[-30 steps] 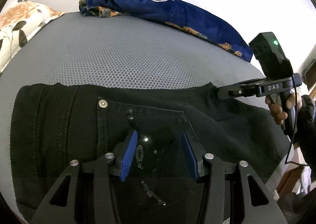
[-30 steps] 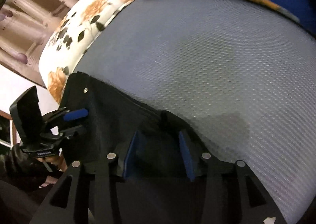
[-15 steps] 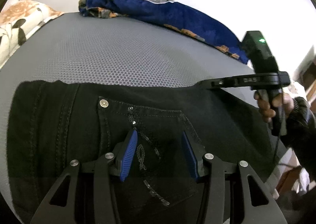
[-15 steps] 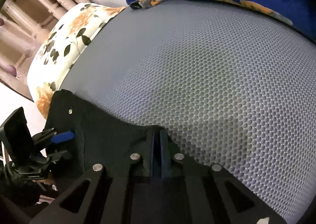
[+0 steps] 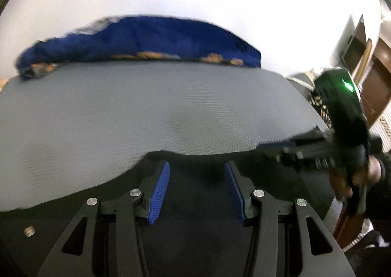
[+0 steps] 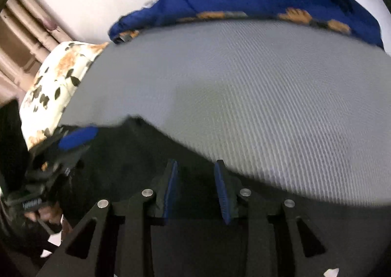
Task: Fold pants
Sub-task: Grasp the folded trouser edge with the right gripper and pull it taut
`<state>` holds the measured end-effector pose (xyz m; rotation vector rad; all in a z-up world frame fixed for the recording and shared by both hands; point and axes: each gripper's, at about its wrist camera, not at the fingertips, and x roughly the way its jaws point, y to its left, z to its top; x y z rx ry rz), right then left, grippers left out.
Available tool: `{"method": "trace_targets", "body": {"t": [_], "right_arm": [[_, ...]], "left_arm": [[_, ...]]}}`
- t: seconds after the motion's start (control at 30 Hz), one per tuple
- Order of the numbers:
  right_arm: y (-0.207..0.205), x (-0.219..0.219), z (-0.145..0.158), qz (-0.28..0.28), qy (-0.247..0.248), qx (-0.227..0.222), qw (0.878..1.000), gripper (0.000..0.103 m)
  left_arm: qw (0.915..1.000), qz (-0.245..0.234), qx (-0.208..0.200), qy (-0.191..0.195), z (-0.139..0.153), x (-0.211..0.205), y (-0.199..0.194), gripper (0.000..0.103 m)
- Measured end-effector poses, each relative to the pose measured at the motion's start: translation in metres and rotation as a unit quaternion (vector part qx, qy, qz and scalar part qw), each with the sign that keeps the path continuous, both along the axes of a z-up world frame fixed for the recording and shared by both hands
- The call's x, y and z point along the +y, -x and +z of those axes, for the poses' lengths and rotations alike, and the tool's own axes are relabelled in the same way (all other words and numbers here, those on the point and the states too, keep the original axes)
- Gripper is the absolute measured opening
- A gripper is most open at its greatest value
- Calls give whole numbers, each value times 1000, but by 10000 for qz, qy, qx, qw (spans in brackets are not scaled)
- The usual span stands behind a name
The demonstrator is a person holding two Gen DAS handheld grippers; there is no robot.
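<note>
Pants (image 5: 195, 203) lie black on the bed (image 5: 146, 111); your left tool (image 5: 196, 180) and right tool (image 6: 196, 184) gape empty above them.

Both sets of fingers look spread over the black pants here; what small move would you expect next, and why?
Probably closing the left gripper on the pants edge. Its blue fingers stand apart with black fabric between them, nothing pinched. The right gripper is open too, fabric lying between its fingers, so it likely closes as well. Motion blur hides finer detail; the grey mattress beyond lies bare.
</note>
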<state>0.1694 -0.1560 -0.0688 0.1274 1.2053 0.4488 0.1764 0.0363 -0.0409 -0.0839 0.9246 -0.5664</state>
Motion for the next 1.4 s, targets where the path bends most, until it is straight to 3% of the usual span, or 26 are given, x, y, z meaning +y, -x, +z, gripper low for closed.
{"method": "trace_targets", "body": {"t": [0.17,0.23,0.3,0.37,0.5,0.67,0.8,1.03,1.17,1.23,1.4], "right_arm": [[2,-22,-13,-319,311,-203,9988,27],[0,-40,-15,-484,345,-239,9979,26],[-3,-57,-16,-649,345,-266,9969,23],[-3,-72,-16,-781,252,-254,9963,23],[4,-90,-4,-1065,121,-367,9936,30],[35,-111,15,-1141,-299,-401,9922,31],[63,-163,19,-1550,-642,-213,9856,31],[125,-284,27,-2849,-459,-165,9573,33],[156,-343,18,-3446,-716,26,9360,33],[172,-365,13,-3711,-740,109,9256,33],[196,-382,1,-3906,-880,173,9162,33]], "left_arm": [[9986,244,437,-182,-30,-9,-29,47],[9985,330,433,-96,-35,-5,-31,45],[9969,544,474,-307,-43,-4,-34,45],[9968,556,498,-275,-50,-5,-34,45],[9958,637,227,-619,-47,-13,-18,45],[9978,563,39,-341,-24,-8,16,46],[9985,328,225,-382,-23,-5,49,46],[9974,170,580,-395,-34,-14,88,46],[9968,35,728,-329,-35,-26,103,46],[9966,-14,756,-325,-35,-31,107,46],[9972,-263,595,-380,-27,-58,113,47]]}}
